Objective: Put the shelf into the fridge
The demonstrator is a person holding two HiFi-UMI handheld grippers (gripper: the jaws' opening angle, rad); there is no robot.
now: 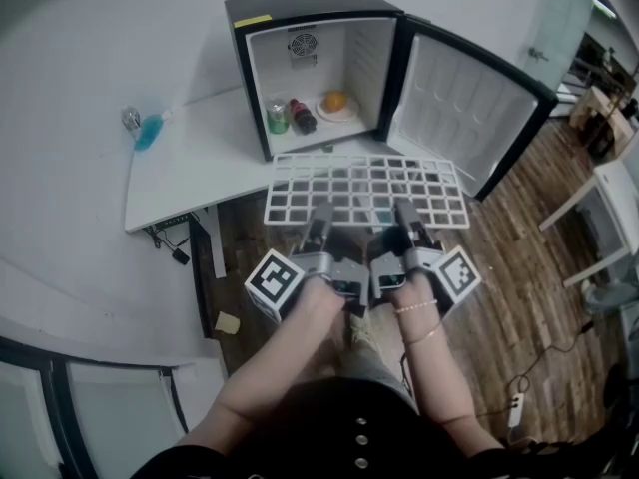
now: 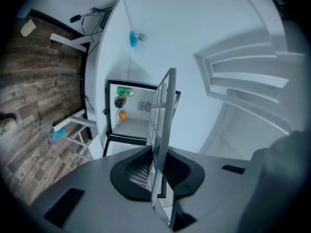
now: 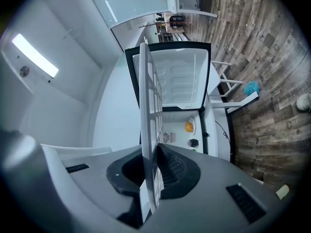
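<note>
Mid-frame in the head view, the shelf is being held flat by its near edge, just in front of the open fridge at upper centre, probably so it can slide in level. The left gripper is clenching its fingers on the rim, and the right gripper is doing likewise. The can, bottle and plate are sitting on the fridge floor, leaving the space above free.
</note>
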